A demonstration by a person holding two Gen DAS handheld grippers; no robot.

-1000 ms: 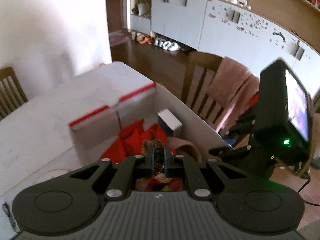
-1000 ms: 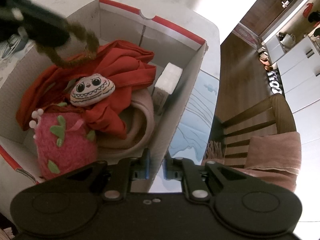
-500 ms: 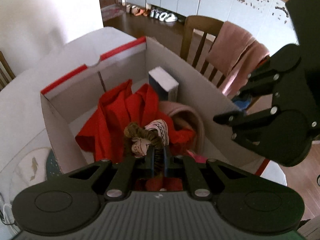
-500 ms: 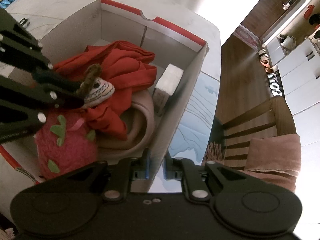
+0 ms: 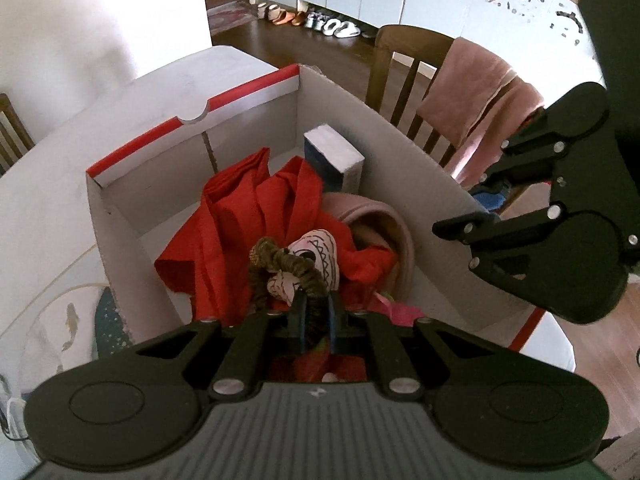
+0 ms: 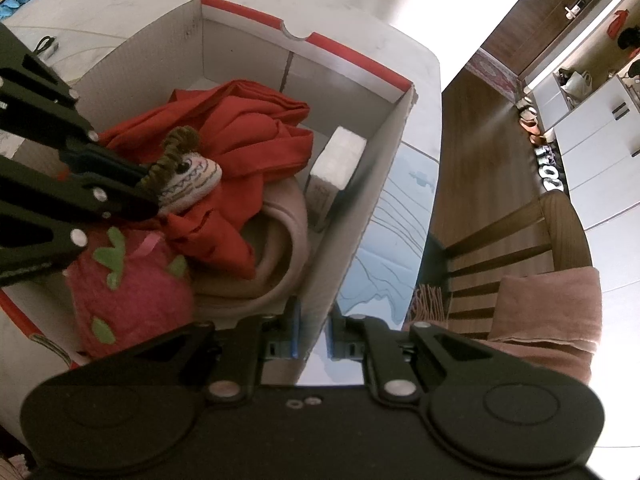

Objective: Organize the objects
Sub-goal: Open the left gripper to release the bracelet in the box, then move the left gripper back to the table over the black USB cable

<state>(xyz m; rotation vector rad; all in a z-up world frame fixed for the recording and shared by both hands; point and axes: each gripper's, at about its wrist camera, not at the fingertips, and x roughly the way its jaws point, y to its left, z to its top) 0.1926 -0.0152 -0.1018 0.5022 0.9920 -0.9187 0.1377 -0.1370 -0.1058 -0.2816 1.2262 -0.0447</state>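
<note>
Now L gripper (image 5: 316,316) holds hair tie (image 5: 280,268) over box (image 5: 400,152).

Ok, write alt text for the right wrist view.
The right tool grips the near wall of an open cardboard box on a table. Inside lie red cloth, a pink strawberry plush and a small white box; the left tool lowers a brown hair tie onto a small doll face.
</note>
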